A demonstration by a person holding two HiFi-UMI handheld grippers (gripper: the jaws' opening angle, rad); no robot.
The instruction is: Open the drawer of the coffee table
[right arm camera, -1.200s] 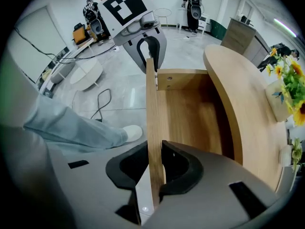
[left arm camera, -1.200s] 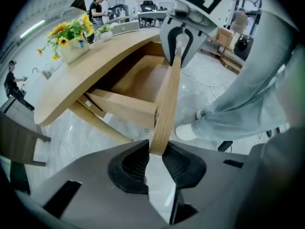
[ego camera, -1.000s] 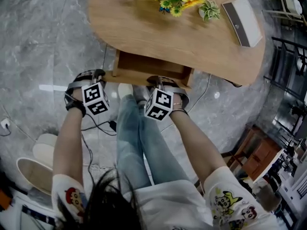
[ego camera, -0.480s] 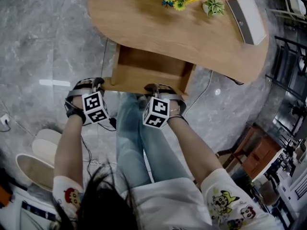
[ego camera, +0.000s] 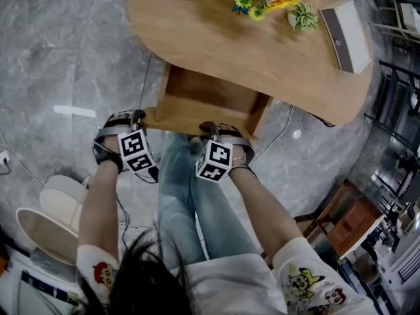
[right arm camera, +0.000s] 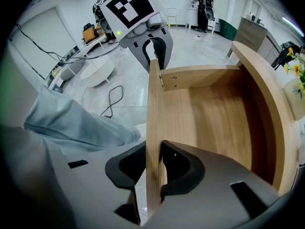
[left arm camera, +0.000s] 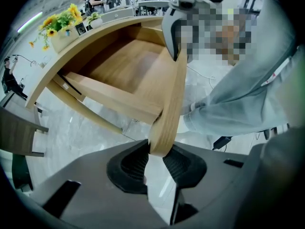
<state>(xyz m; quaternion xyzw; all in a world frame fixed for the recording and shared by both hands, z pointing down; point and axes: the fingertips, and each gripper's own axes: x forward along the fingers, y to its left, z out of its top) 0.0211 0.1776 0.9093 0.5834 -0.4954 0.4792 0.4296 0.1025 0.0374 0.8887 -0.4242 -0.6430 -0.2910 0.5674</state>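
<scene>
In the head view, the drawer point(ego camera: 205, 100) is seen standing partly out from under the worktop point(ego camera: 197, 25). Its front board is held near both ends by the left tool point(ego camera: 129, 119) and right tool point(ego camera: 220, 130), presumably for an even pull. Pad contact is hidden there.

In the left gripper view, narrow jaws are clamped on the board's corner.

In the right gripper view, the board is pinched likewise. The drawer's rear is cut off.

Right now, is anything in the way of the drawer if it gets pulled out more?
Yes, probably. The person's own legs stand right in front of the drawer, close to its front panel in the head view. Whether they touch it can't be told. Nothing else shows in its path.
</scene>
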